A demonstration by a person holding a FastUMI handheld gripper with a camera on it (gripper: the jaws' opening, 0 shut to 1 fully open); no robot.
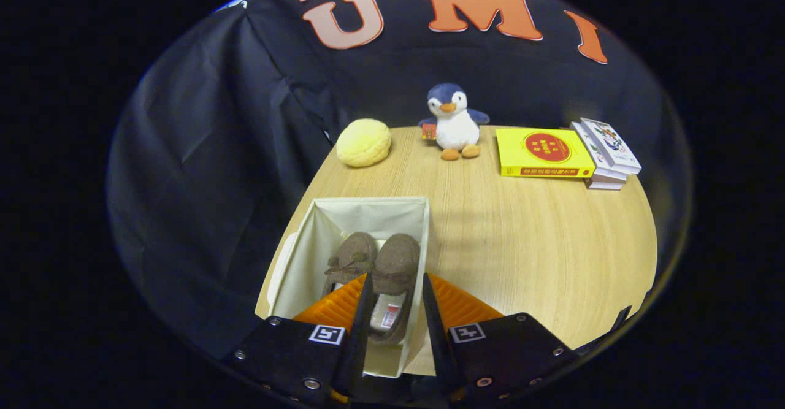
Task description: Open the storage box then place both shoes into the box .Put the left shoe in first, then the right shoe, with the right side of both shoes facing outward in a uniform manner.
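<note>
1. Gripper view showed the claw (397, 308) parted above the storage box (368, 213), its fingers (362, 311) straddling the right shoe's (392, 274) heel; whether they pressed on it could not be told.
2. The left shoe (349, 259) lay beside it inside the box, touching.
3. Beyond, on the worktop (521, 237), sat a yellow cushion (363, 142), a plush penguin (454, 121), a yellow book (543, 152) and stacked books (607, 154).

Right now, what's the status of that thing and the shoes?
Tool around right brown felt slipper's heel; contact unclear. Both slippers inside open cream fabric box, left slipper beside it. Nothing in the way.
</note>
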